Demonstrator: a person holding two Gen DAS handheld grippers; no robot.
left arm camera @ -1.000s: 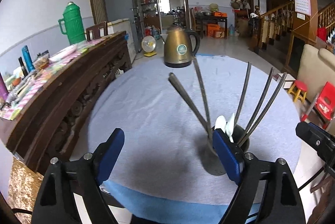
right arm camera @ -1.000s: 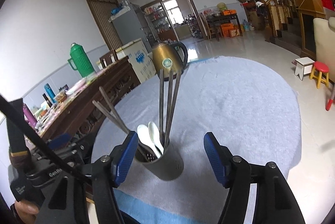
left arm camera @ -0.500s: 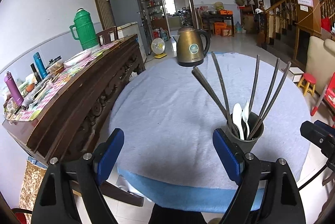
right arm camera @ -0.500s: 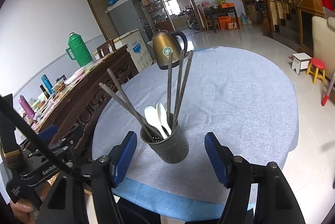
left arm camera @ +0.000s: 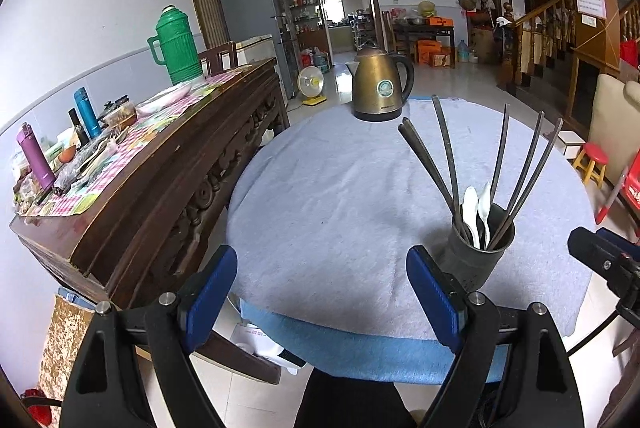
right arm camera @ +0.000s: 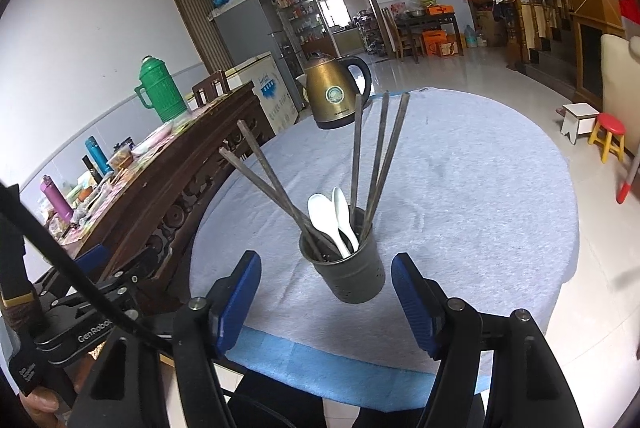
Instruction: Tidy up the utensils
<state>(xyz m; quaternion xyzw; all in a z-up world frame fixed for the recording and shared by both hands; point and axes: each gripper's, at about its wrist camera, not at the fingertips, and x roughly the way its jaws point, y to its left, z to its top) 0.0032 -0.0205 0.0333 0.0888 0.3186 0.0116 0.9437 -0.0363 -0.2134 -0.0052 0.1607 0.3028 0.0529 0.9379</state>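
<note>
Your left gripper (left arm camera: pixel 320 292) stands wide open with nothing between its blue pads; it hangs over the near edge of the round table (left arm camera: pixel 328 187). Your right gripper (right arm camera: pixel 326 298) is also open and empty, its pads either side of the dark utensil holder (right arm camera: pixel 352 276) in view but short of it, not touching. The holder stands upright near the table's near edge, on the grey cloth, and holds the metal chopsticks (right arm camera: pixel 376 155) fanned out and two white spoons (right arm camera: pixel 332 216). A brass kettle (right arm camera: pixel 332 95) sits at the far side. No loose utensils show on the cloth, so the sorting looks done and this reads as the pull-away at the end. Next move needs only that you clear both grippers without knocking the chopstick tips. Against the earlier frames both cameras sit farther back: the holder looks smaller and more of the near table edge and floor shows.
</note>
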